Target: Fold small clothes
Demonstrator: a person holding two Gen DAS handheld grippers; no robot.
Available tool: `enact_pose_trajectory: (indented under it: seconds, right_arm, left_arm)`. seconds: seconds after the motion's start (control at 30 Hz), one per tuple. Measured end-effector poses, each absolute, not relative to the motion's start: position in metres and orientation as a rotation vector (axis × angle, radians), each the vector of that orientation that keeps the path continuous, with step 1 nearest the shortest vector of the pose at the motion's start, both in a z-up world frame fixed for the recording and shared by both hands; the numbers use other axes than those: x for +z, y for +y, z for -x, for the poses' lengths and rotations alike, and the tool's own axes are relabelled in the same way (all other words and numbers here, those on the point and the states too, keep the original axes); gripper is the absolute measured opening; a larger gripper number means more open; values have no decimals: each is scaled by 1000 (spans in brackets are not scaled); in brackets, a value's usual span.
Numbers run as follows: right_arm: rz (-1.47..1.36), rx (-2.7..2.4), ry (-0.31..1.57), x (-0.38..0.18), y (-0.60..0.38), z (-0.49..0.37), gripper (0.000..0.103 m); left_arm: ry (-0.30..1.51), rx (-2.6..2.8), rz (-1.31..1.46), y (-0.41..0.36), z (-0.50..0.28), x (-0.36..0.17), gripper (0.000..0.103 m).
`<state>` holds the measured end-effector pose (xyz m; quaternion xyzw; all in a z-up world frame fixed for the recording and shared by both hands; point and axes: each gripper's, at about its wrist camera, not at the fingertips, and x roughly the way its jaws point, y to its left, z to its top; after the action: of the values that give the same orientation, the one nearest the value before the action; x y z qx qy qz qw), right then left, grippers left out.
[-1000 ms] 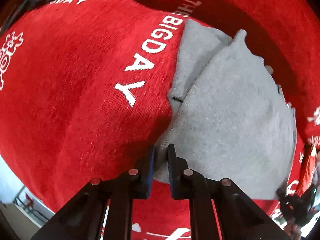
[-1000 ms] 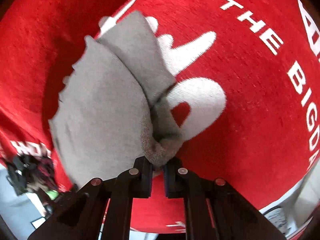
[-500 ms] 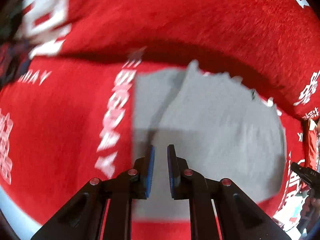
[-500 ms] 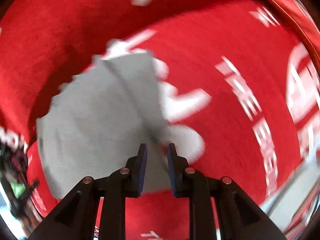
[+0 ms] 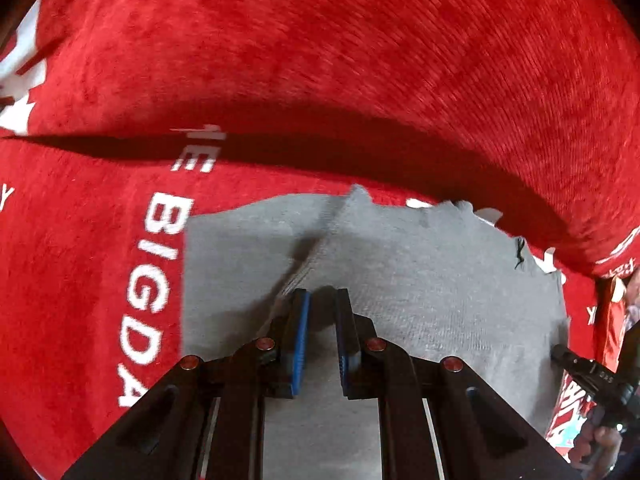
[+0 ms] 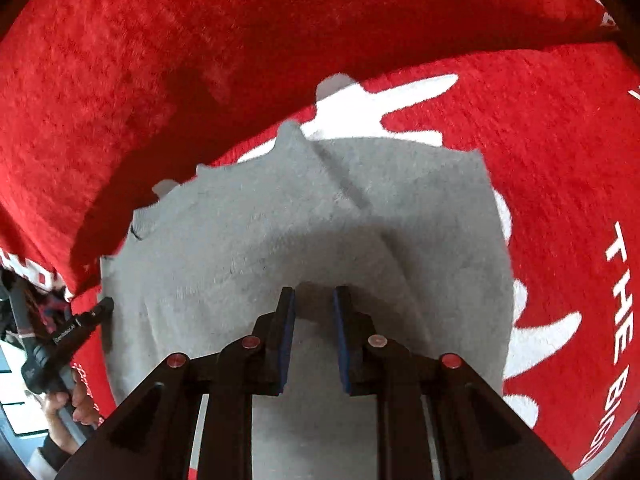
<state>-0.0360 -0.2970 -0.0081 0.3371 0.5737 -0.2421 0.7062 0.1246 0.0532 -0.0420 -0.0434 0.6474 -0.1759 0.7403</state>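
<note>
- The gray cloth (image 5: pixel 420 280) is soft and fuzzy, and it lies flat on the red blanket (image 5: pixel 320 60).
- In the left wrist view the cloth fills the middle and lower right of the frame. One layer lies on top of another, and the edge of the top layer runs as a slanted line from the top of the cloth down toward the gripper.
- A small black thread (image 5: pixel 519 254) sits near the cloth's upper right edge in that view.
- The far edge of the cloth looks bumpy and wavy.
- In the right wrist view the same cloth (image 6: pixel 260 240) fills the middle and lower part of the frame, with a raised crease running down from its top edge.
- The left gripper (image 5: pixel 321 300) is above the cloth with its two blue-padded fingers a little apart. Nothing is held between them.
- The right gripper (image 6: pixel 314 296) is also above the cloth, fingers a little apart, holding nothing.
- The blanket has white letters (image 5: pixel 156 280) on it. On the left of the left wrist view they read "BIGDA", with part of "THE" above, half in shadow.
- On the right side of the right wrist view, white letters (image 6: pixel 620 292) read "THE", with more letters below that are cut off.
- A big white shape (image 6: pixel 400 108) is printed on the blanket, partly under the cloth.
</note>
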Motion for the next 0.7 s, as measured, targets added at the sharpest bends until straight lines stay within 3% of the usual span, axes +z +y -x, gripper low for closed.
enact_pose_trajectory:
  seconds: [0.23, 0.7]
  right_arm:
    - [-827, -635, 1246, 1, -315, 55, 19]
    - [-860, -515, 1267, 19, -246, 72, 22]
  left_arm:
    - [1396, -364, -30, 56, -112, -25, 15]
    - [1497, -352, -127, 80, -42, -11, 15]
